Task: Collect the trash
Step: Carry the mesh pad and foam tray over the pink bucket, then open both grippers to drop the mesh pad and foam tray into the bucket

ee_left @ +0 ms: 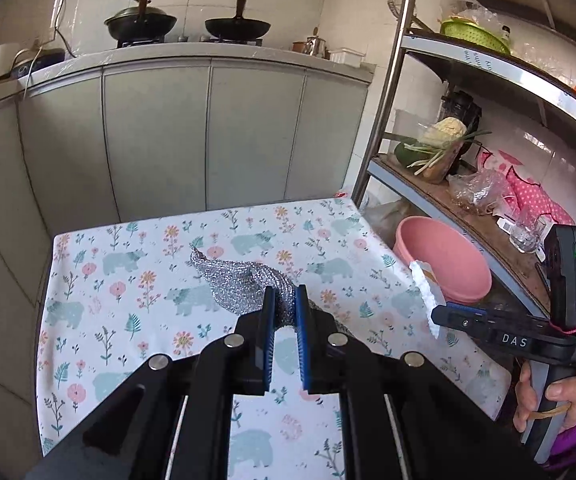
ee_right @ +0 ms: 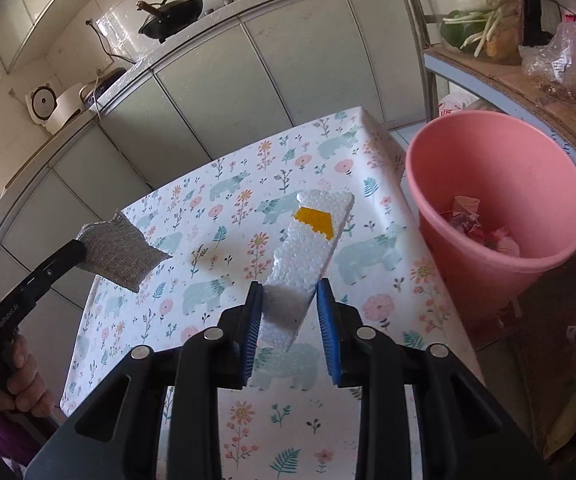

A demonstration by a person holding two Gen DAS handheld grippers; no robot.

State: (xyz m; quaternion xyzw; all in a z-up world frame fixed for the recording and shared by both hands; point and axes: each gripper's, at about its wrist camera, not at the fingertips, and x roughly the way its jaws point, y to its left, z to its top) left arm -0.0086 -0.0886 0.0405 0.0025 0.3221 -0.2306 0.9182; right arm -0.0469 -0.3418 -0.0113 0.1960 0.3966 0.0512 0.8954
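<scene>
My left gripper (ee_left: 285, 296) is shut on a silver mesh scouring pad (ee_left: 236, 280) and holds it above the flower-and-bear tablecloth (ee_left: 128, 300); the pad also shows in the right wrist view (ee_right: 118, 254). My right gripper (ee_right: 290, 292) is shut on a white foam slab (ee_right: 308, 248) with a yellow patch, held over the table's right side near the pink bucket (ee_right: 500, 188). The foam (ee_left: 426, 288) and the right gripper (ee_left: 444, 316) show at the right of the left wrist view. The bucket holds crumpled paper scraps (ee_right: 484, 228).
The pink bucket (ee_left: 444, 260) stands on the floor right of the table, under a metal shelf rack (ee_left: 388, 92) with vegetables, bags and a glass. Grey cabinets (ee_left: 208, 132) with two woks on the counter lie beyond the table.
</scene>
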